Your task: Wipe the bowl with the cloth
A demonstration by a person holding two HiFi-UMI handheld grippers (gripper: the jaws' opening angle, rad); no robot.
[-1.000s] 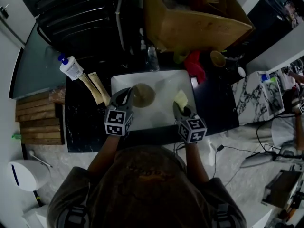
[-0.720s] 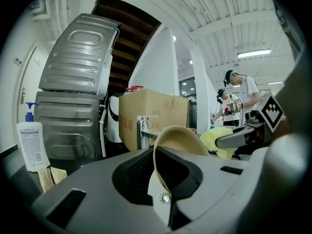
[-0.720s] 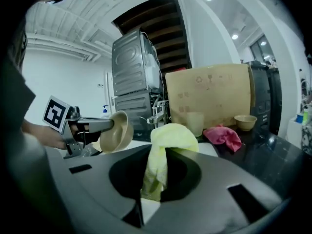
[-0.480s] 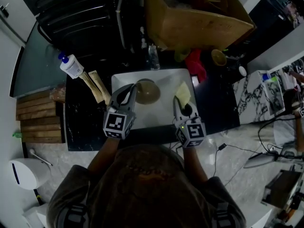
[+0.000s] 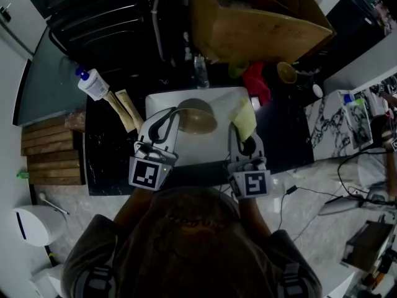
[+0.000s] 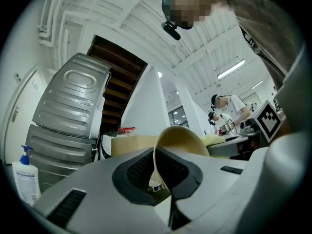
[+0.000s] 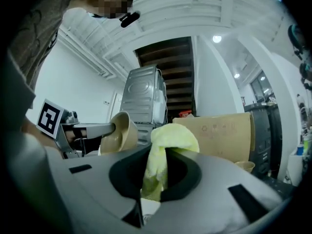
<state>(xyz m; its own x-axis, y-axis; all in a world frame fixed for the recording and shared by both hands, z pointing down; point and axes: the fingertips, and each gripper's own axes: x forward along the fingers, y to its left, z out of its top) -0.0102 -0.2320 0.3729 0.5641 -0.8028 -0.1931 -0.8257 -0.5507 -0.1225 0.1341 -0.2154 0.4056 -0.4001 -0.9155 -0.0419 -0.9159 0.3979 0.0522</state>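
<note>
Two grippers are sitting side by side nearest the person, both pointing away over a white tray [image 5: 205, 151] on the dark worktop [image 5: 105, 166].

Left gripper [image 5: 175, 113]: jaws are closing narrowly on the rim of a tan bowl [image 5: 197, 119]. The left gripper view is showing the wall of the bowl [image 6: 178, 149] pinched between the pads, with the bowl tipped on its side.

Right gripper [image 5: 237, 128]: jaws are clamping a yellow-green cloth [image 5: 244, 118]. In the right gripper view the cloth [image 7: 168, 145] is bunching up out of the jaws and flopping over at the top.

Bowl and cloth are hanging over the tray's far half, near each other but apart. The right gripper view is also catching the bowl [image 7: 122, 129] off to its left.

Past the tray, a white pump bottle [image 5: 93, 87] is lying at far left and something red [image 5: 254, 81] is sitting at right beside a yellow cup [image 5: 285, 73]. Farthest back, a large cardboard box [image 5: 260, 27] is standing.
</note>
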